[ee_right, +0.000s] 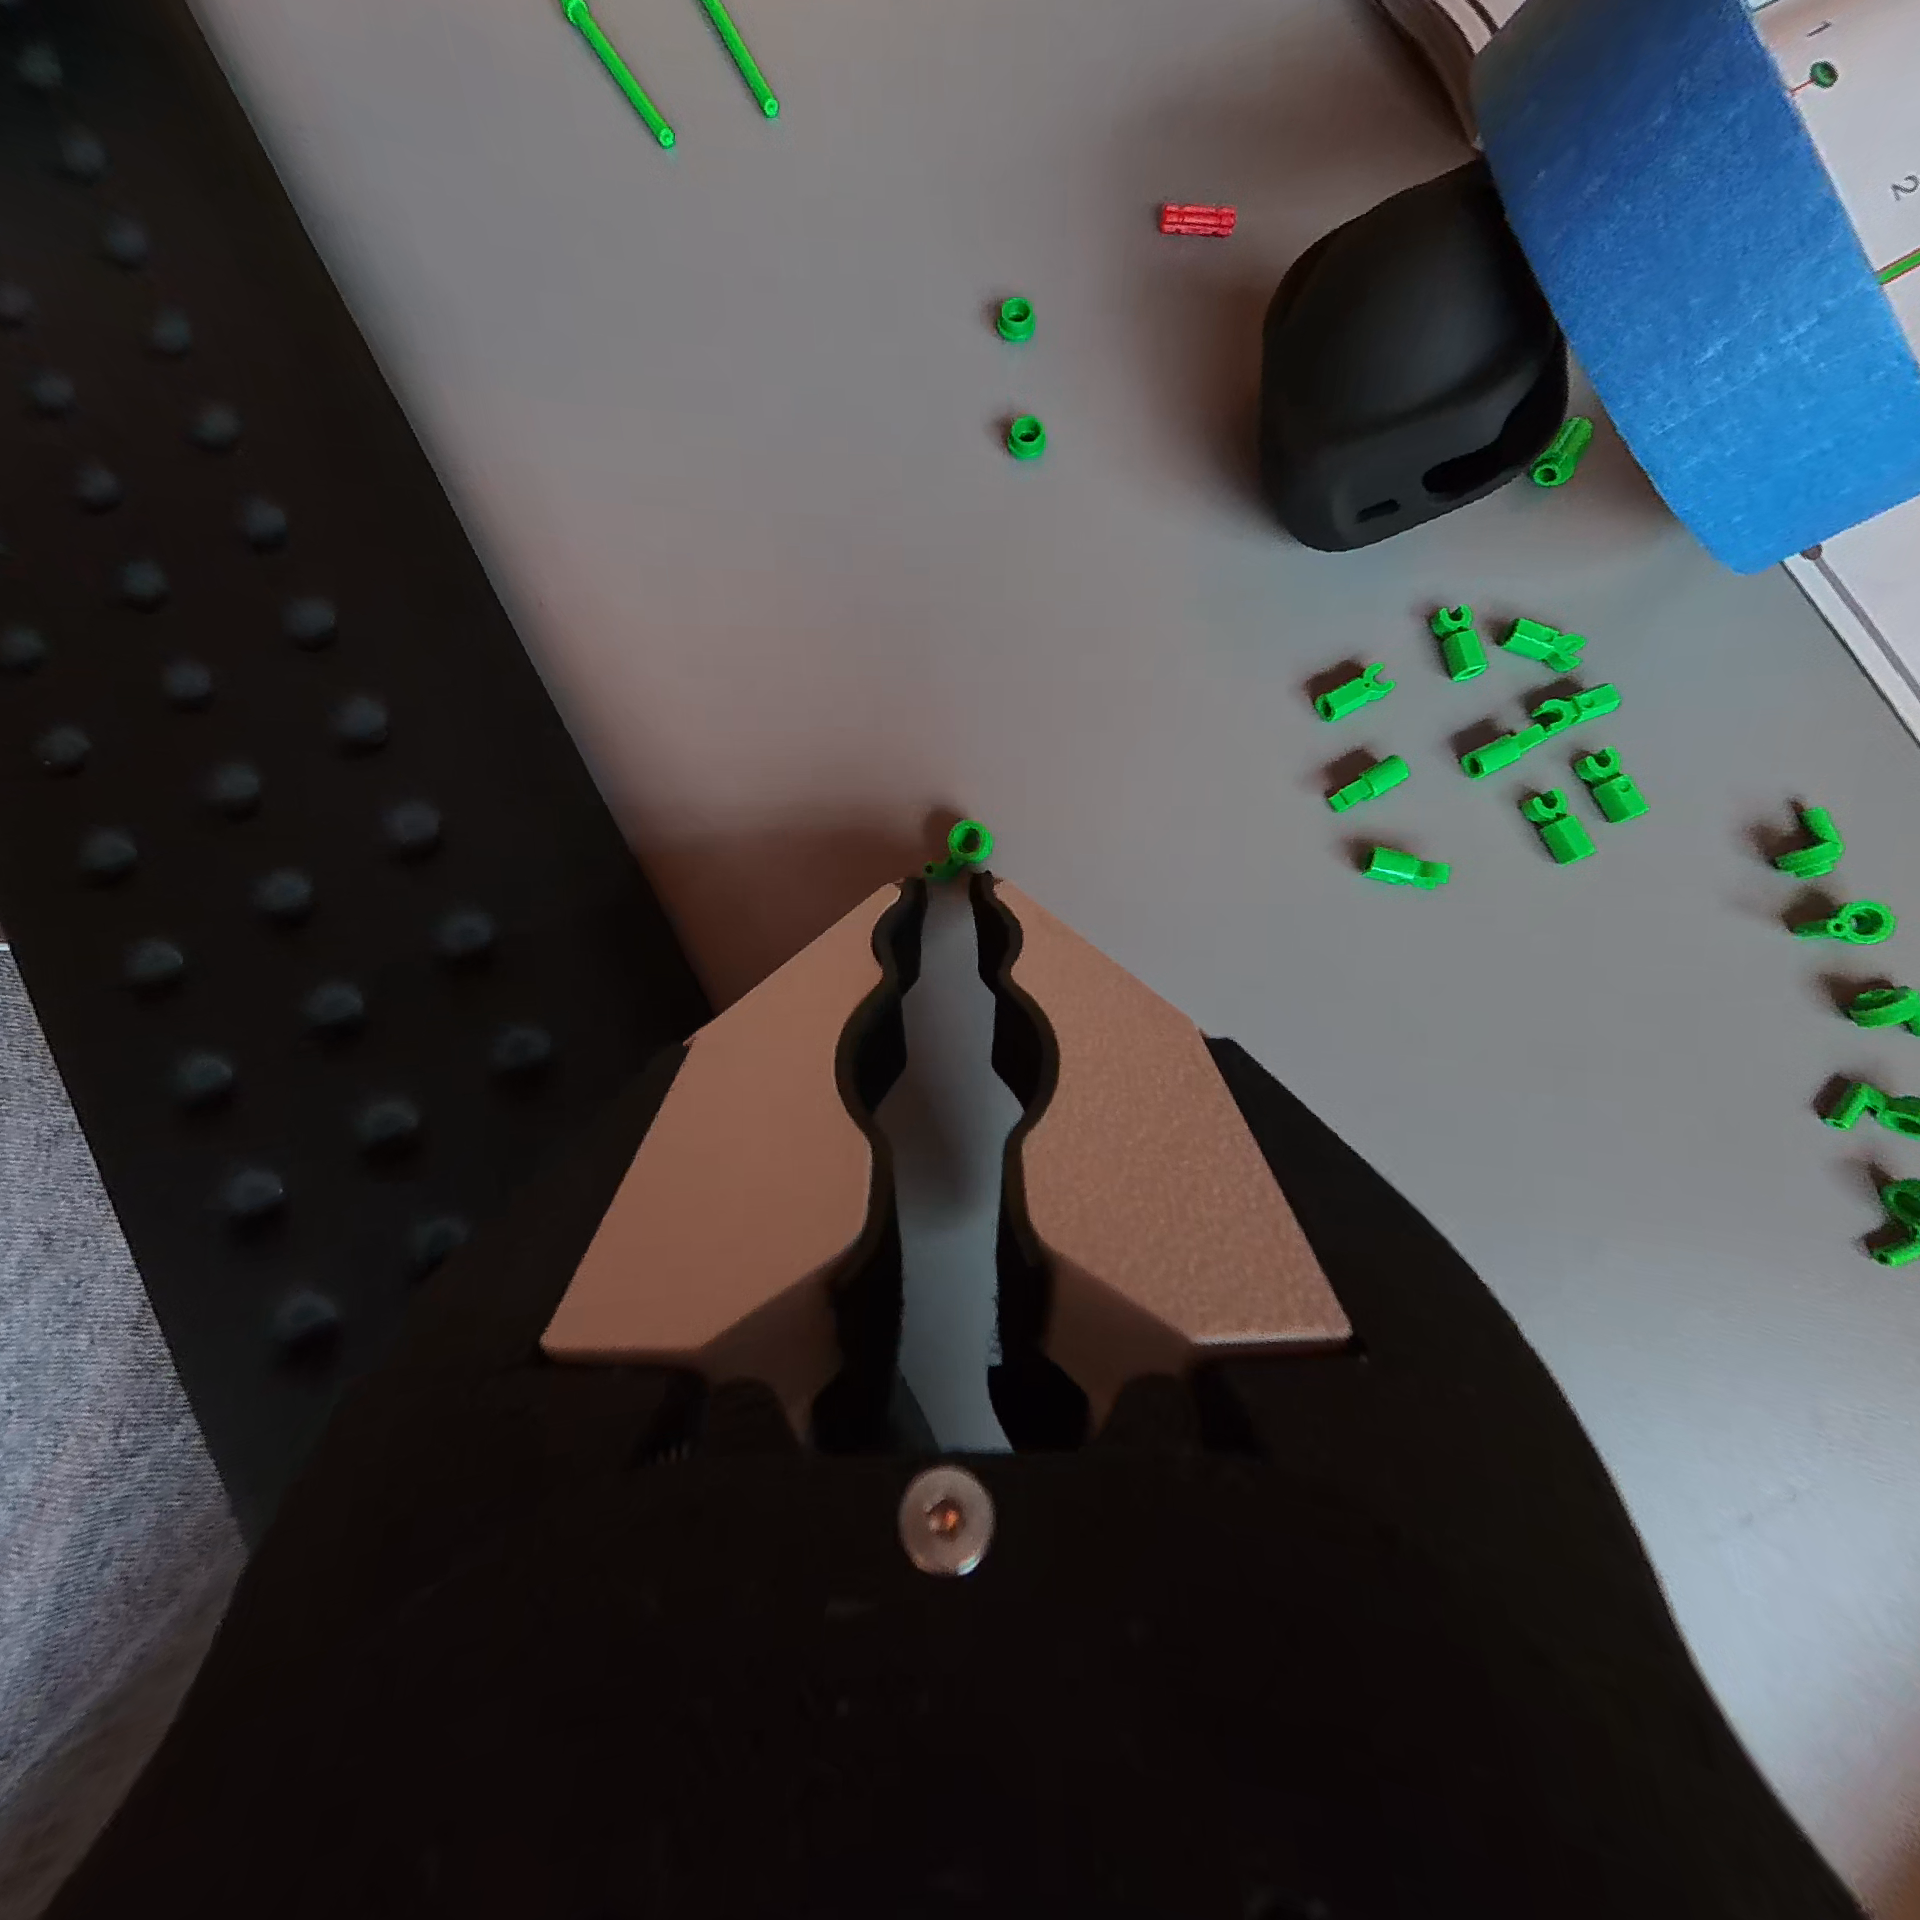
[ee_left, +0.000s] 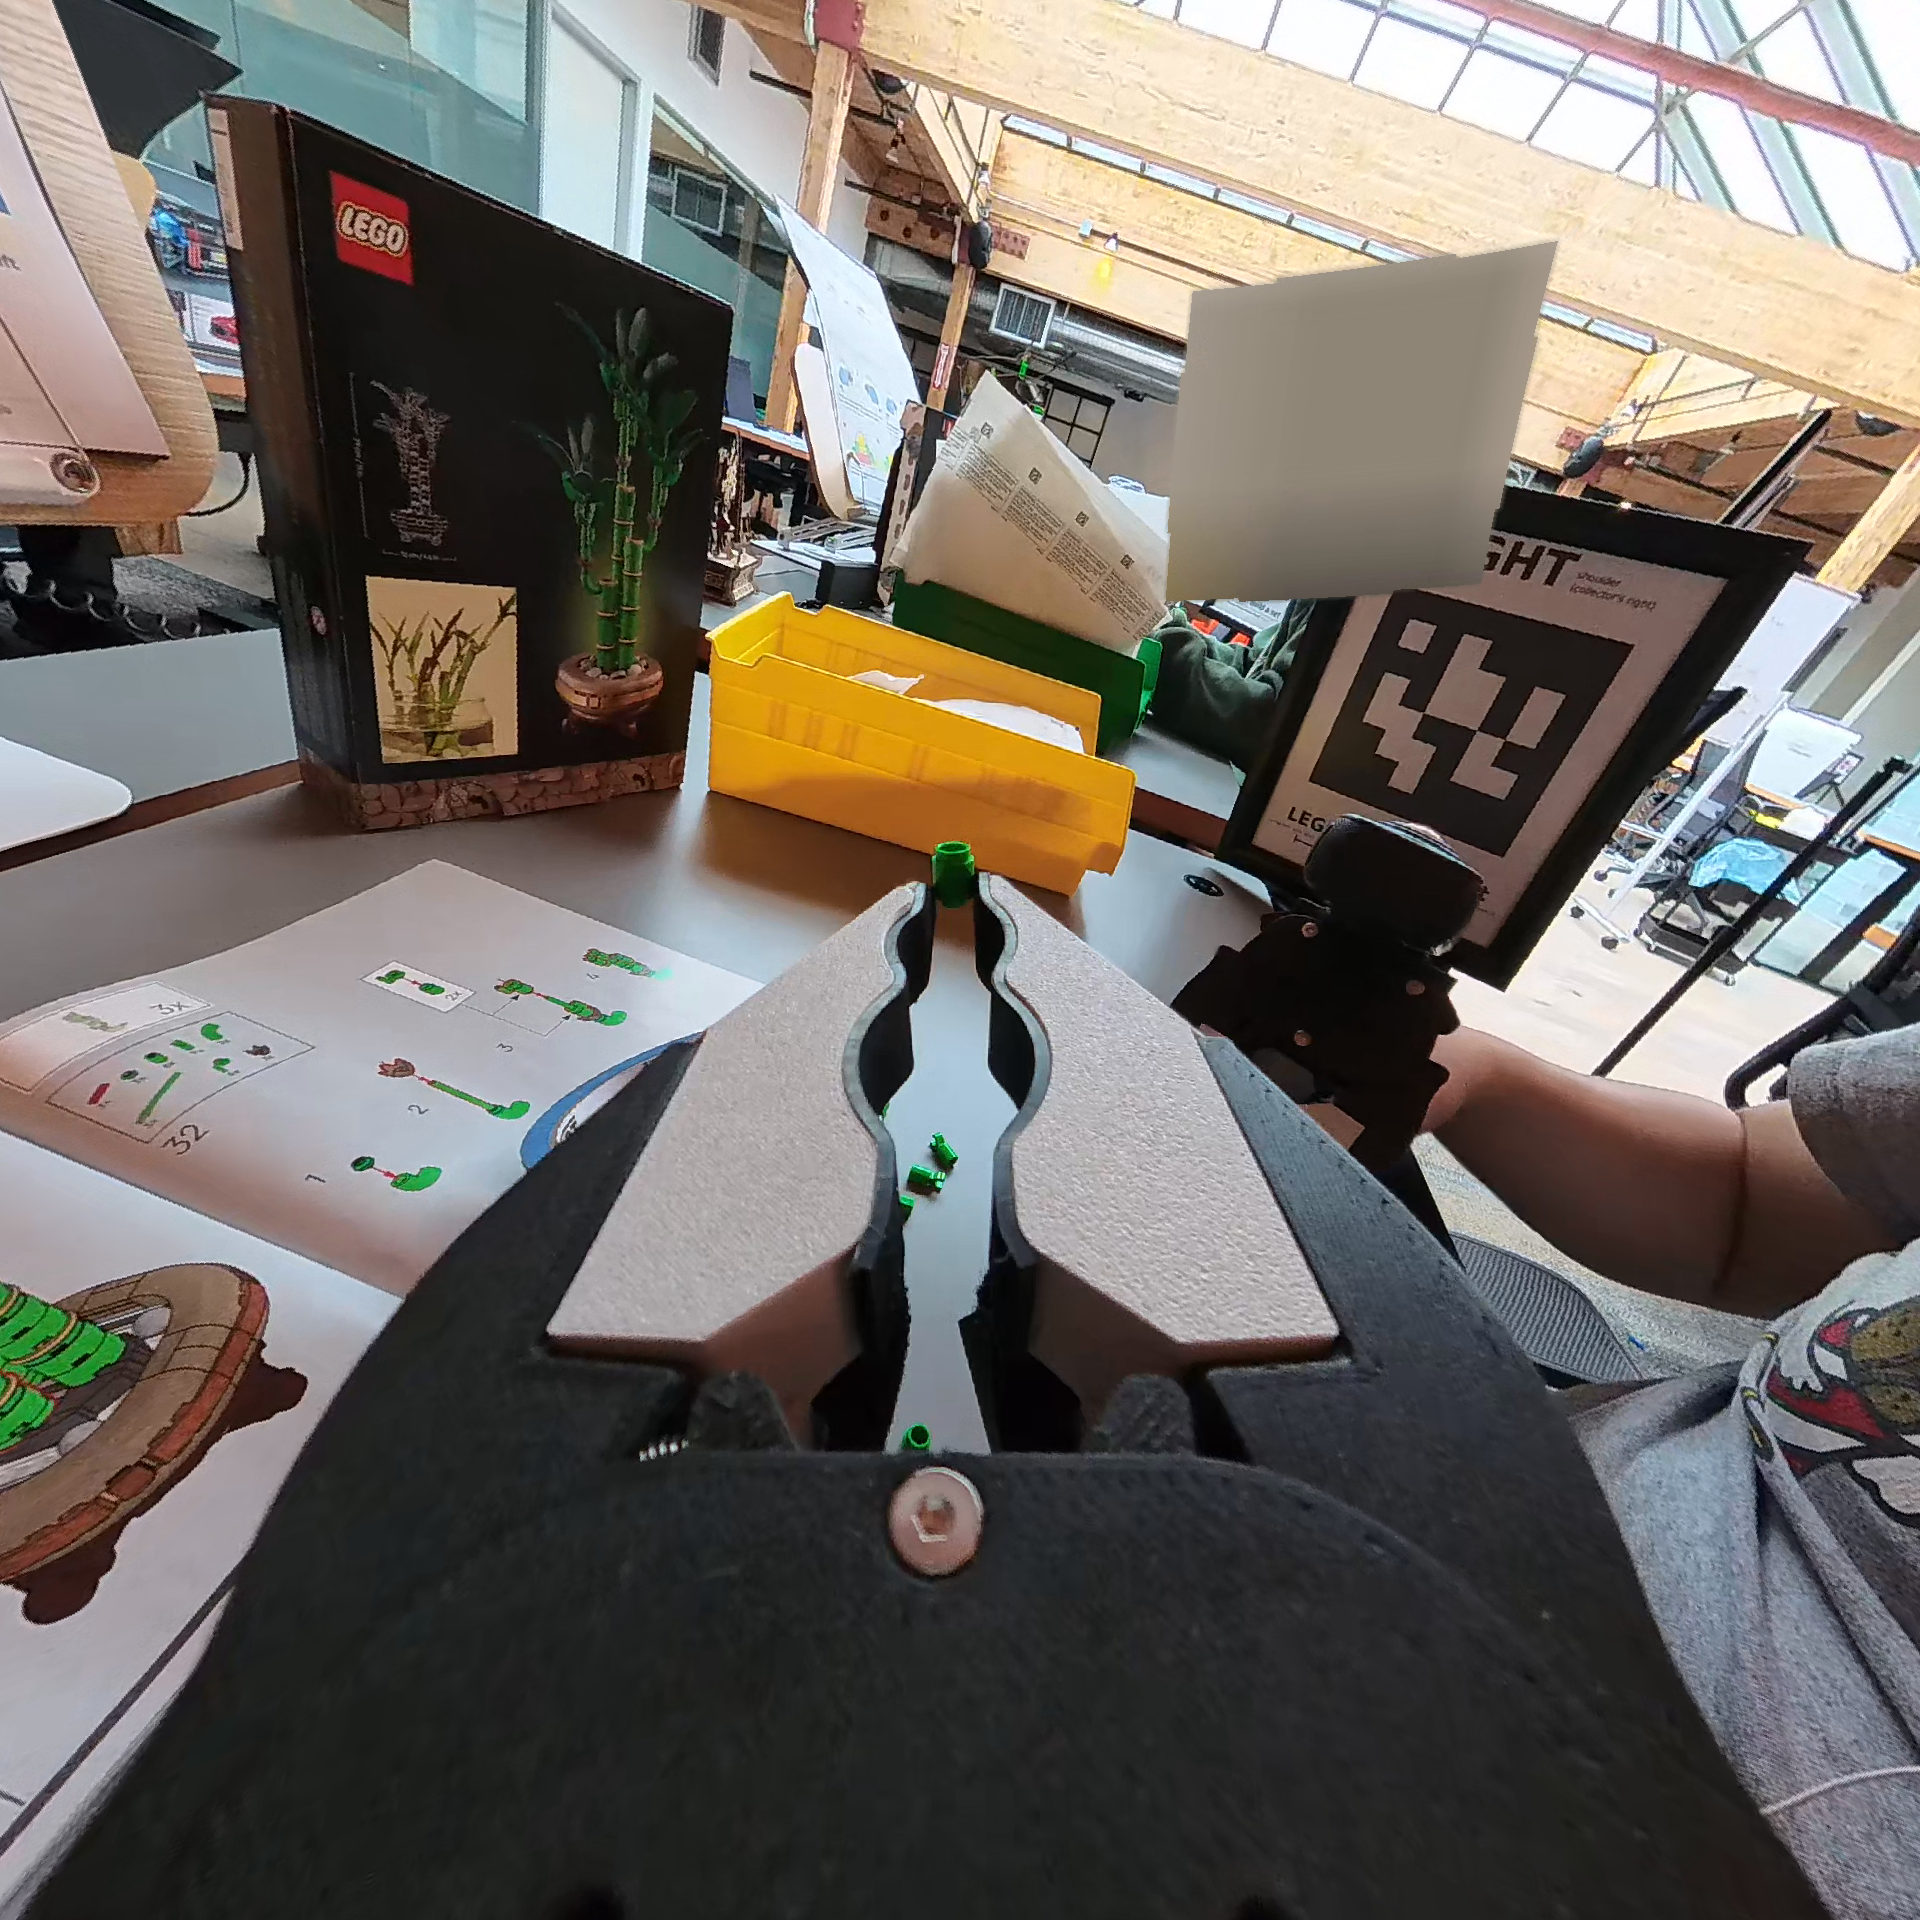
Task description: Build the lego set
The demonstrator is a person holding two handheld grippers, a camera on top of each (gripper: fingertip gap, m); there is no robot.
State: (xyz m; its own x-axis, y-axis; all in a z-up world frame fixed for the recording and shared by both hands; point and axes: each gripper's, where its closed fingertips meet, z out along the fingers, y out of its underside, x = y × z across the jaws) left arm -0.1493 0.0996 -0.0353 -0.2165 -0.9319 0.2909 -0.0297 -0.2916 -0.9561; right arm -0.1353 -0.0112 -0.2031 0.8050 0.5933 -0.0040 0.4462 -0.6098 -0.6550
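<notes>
My left gripper (ee_left: 950,889) is shut on a small green round Lego piece (ee_left: 952,869) that sticks up past its fingertips, held above the table. My right gripper (ee_right: 948,879) is shut on a small green piece with a ring end (ee_right: 964,844), just above the grey table (ee_right: 727,520). Several loose green clip pieces (ee_right: 1486,743) lie to the right of it. Two green round studs (ee_right: 1016,317) lie ahead, with a red pin (ee_right: 1197,220) and two green rods (ee_right: 623,78) farther off. More green angled pieces (ee_right: 1860,925) lie at the right edge.
The open instruction booklet (ee_left: 312,1091) lies at left. The Lego box (ee_left: 468,499) stands behind it, next to a yellow bin (ee_left: 914,748) and a green bin (ee_left: 1029,644). A blue tape roll (ee_right: 1683,260) and a black object (ee_right: 1392,384) sit at upper right. A black studded mat (ee_right: 208,727) lies left. Both grippers' tips are roughly 15 centimetres from the red pin (ee_right: 1197,220).
</notes>
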